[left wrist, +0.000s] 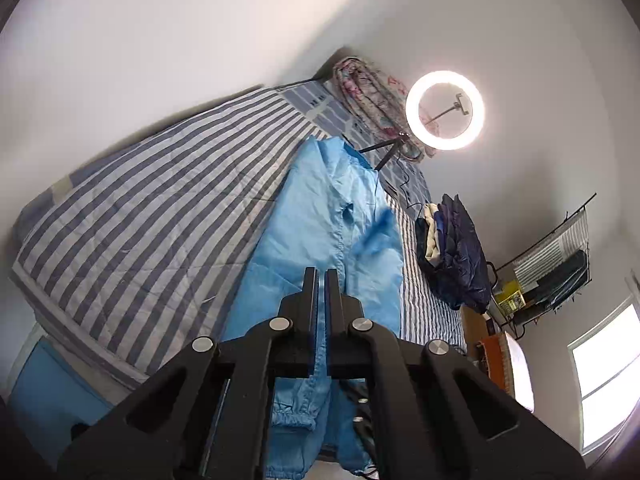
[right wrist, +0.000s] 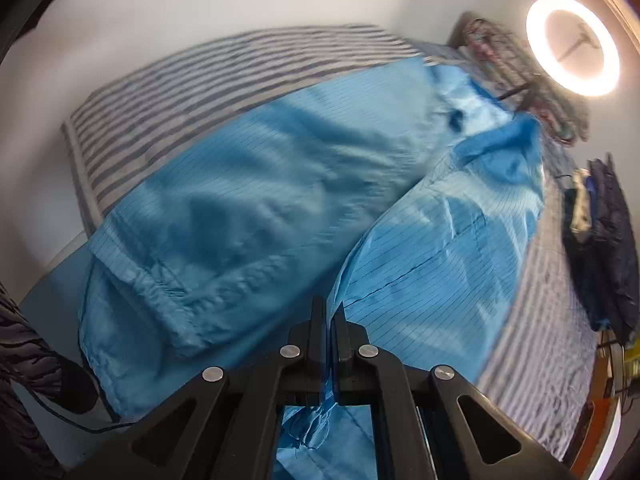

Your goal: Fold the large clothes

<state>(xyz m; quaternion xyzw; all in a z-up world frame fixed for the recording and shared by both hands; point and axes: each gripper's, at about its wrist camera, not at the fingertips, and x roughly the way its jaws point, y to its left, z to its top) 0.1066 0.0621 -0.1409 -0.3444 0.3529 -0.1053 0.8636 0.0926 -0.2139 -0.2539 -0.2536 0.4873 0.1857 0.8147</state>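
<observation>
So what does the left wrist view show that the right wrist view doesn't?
Only the left wrist view shows the bright window and the black wire wall rack. Only the right wrist view shows the light blue garment's elastic-cuffed sleeve spread wide. Both show the light blue pinstriped garment on the grey-and-white striped bed, the glowing ring light, the dark navy clothes pile, and each gripper, left gripper, right gripper, clamped on blue fabric.
</observation>
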